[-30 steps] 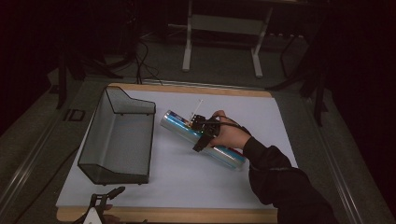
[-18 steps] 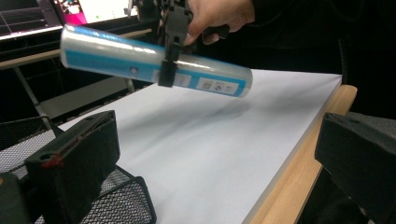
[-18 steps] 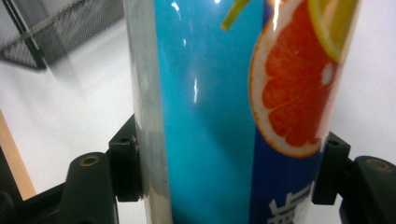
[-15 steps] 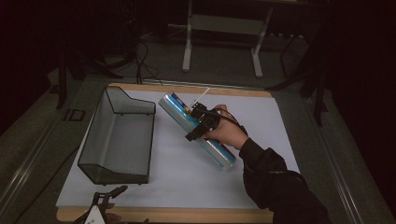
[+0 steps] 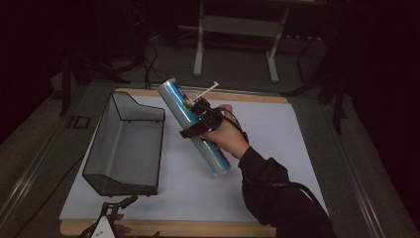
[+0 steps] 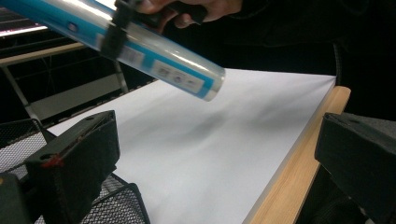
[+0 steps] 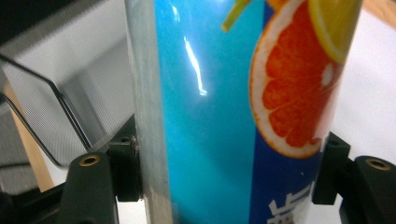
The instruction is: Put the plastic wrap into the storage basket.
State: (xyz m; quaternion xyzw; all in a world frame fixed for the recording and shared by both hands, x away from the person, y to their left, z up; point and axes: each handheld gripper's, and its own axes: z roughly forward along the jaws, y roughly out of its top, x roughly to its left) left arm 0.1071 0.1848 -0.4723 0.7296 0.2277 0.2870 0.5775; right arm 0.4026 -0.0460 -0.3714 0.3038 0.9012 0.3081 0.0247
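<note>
- High view: right claw [image 5: 198, 119] clamped round a long blue tube [image 5: 194, 126], tilted, clear of the counter [image 5: 277, 148].
- Wire basket [image 5: 124, 144]: left of tube.
- Left claw [image 6: 210, 177]: jaws spread, holding nothing.

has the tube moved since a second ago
Yes. The tube, clamped in the right gripper, has lifted off the table and tilted up, its top end now nearer the basket.

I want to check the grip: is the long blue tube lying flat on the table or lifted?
Lifted and tilted. The right gripper is shut on the tube; its far end points up, and the near end hangs above the white sheet.
</note>
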